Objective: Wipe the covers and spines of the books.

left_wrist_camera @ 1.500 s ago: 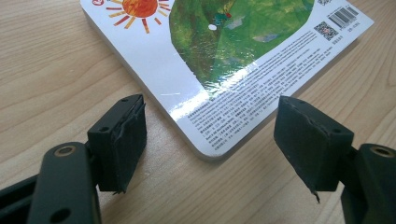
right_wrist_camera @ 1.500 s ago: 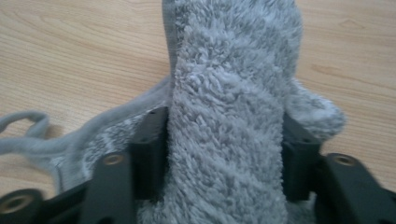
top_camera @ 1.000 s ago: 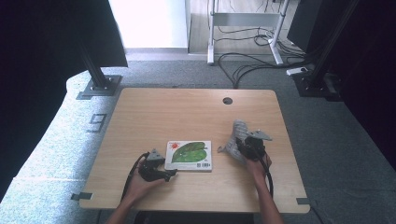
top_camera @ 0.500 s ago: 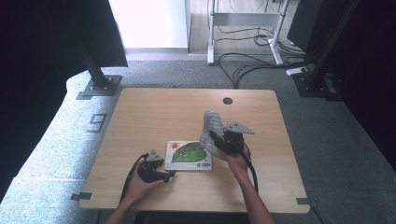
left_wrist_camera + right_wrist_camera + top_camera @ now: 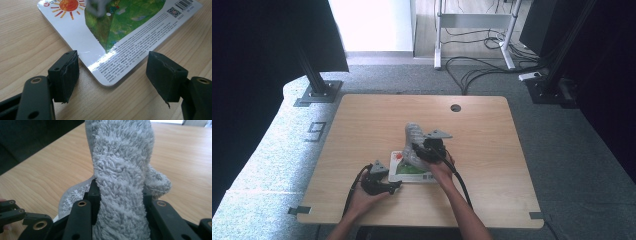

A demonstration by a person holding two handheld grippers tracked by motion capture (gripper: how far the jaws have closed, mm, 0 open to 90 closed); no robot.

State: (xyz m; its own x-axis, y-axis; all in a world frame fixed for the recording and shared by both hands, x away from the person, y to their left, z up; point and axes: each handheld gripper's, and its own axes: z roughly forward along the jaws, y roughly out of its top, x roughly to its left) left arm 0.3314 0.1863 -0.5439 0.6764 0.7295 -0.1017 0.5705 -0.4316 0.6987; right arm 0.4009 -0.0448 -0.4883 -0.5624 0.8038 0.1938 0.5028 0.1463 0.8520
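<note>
Right tongs point(image 5: 120, 202) clamp the grey towel point(image 5: 120, 170) over the book point(image 5: 120, 37); left tongs point(image 5: 112, 75) gape at its corner.

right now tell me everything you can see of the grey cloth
The grey cloth is a fluffy terry towel with a flat hemmed edge, bunched into a thick fold. It is clamped between the jaws of the right gripper and stands up from them, its top flopping over. In the high view it is held over the picture book near the middle of the wooden table. Whether its lower end touches the book cannot be told.
</note>
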